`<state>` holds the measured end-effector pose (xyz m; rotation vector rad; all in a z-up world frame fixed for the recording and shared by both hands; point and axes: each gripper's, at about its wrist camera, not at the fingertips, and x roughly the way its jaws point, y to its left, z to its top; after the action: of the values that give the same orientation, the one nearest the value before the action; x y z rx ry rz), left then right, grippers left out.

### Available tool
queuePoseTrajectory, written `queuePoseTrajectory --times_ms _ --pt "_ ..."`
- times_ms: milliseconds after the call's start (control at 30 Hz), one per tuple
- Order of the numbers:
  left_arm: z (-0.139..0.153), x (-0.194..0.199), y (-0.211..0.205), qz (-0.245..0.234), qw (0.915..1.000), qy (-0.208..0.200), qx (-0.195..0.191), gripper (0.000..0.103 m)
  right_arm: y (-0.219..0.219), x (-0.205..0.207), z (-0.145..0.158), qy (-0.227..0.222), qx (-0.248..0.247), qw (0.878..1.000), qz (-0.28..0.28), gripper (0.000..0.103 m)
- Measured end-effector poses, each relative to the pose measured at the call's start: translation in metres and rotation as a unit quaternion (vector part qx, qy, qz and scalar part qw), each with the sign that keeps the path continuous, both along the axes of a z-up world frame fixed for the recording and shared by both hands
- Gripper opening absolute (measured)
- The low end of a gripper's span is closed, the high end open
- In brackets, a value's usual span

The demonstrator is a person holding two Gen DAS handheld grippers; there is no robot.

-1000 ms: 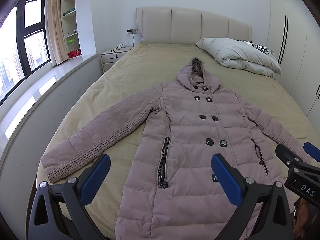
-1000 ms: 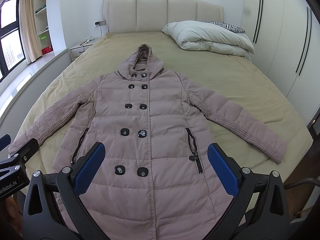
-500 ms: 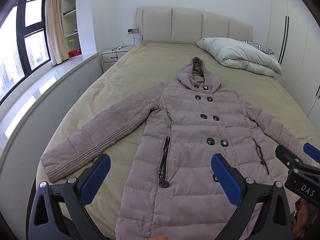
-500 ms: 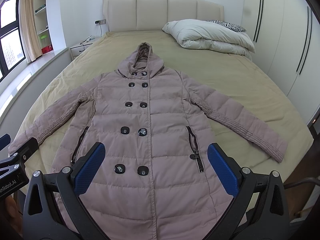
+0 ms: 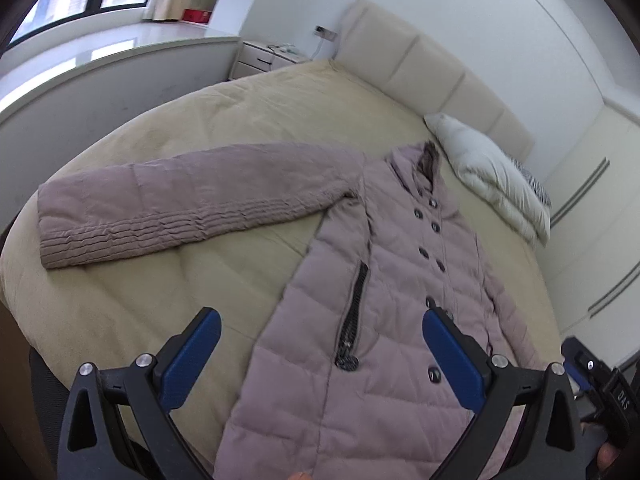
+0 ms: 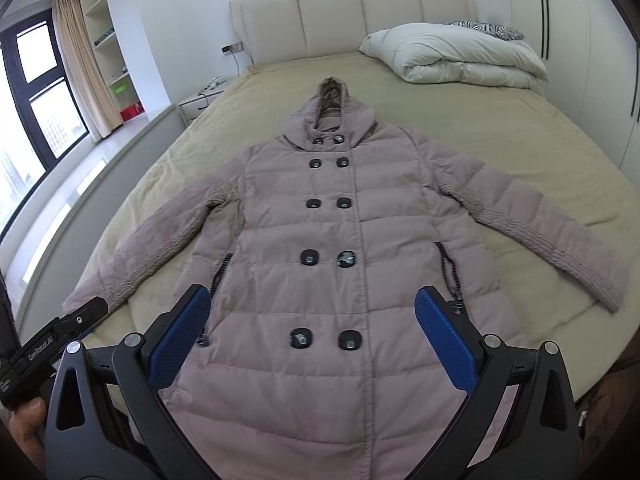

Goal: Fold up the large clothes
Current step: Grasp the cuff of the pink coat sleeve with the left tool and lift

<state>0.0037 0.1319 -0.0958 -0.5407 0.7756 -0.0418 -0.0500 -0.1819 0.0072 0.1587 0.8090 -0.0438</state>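
A long mauve quilted hooded coat (image 6: 340, 232) with two rows of dark buttons lies face up on the tan bed (image 6: 460, 120), both sleeves spread outward. In the left wrist view the coat (image 5: 384, 288) fills the lower right, its left sleeve (image 5: 180, 204) stretched toward the bed's left edge. My left gripper (image 5: 320, 348) hangs open above the coat's lower left side near the zip pocket (image 5: 352, 316). Over the coat's hem area, my right gripper (image 6: 312, 328) is open and holds nothing.
A folded white duvet (image 6: 452, 56) with a zebra-print pillow lies at the head of the bed on the right. A white nightstand (image 6: 196, 104), window ledge and shelves stand to the left; wardrobe doors (image 6: 592, 60) line the right wall. A hand holds the other gripper's handle (image 6: 44, 348) at lower left.
The left gripper has swung left and tilted, so the left sleeve now fills its view. The right gripper has edged forward and slightly nearer the coat. Both stay open.
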Motion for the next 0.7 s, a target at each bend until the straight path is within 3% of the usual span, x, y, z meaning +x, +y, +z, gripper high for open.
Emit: queuePoseTrajectory --times_ms 67,133,233,333,400,500,700 --pt "-0.010 0.000 0.028 0.041 0.9984 0.009 -0.039 0.103 0.006 0.004 0.001 -0.004 0.016 1.000 0.012 0.103" --pt "-0.028 0.002 0.058 0.062 0.9916 0.035 -0.109 0.103 0.011 0.005 0.001 -0.009 0.026 0.999 0.023 0.103" --pt "-0.058 -0.006 0.103 0.119 0.9674 0.025 -0.222 0.098 0.017 0.009 0.001 -0.011 0.047 0.998 0.035 0.103" --pt "-0.079 -0.018 0.134 0.188 0.9444 0.010 -0.270 0.095 0.019 0.012 -0.002 -0.008 0.058 0.998 0.037 0.103" --pt "-0.092 -0.023 0.148 0.228 0.9220 0.000 -0.313 0.091 0.020 0.013 -0.004 -0.007 0.061 0.997 0.035 0.103" --pt "-0.107 -0.018 0.161 0.270 0.8995 0.000 -0.344 0.086 0.018 0.017 -0.008 -0.001 0.069 0.997 0.034 0.103" --pt "-0.114 -0.005 0.170 0.333 0.8744 -0.011 -0.353 0.081 0.016 0.022 -0.016 0.009 0.076 0.996 0.036 0.103"
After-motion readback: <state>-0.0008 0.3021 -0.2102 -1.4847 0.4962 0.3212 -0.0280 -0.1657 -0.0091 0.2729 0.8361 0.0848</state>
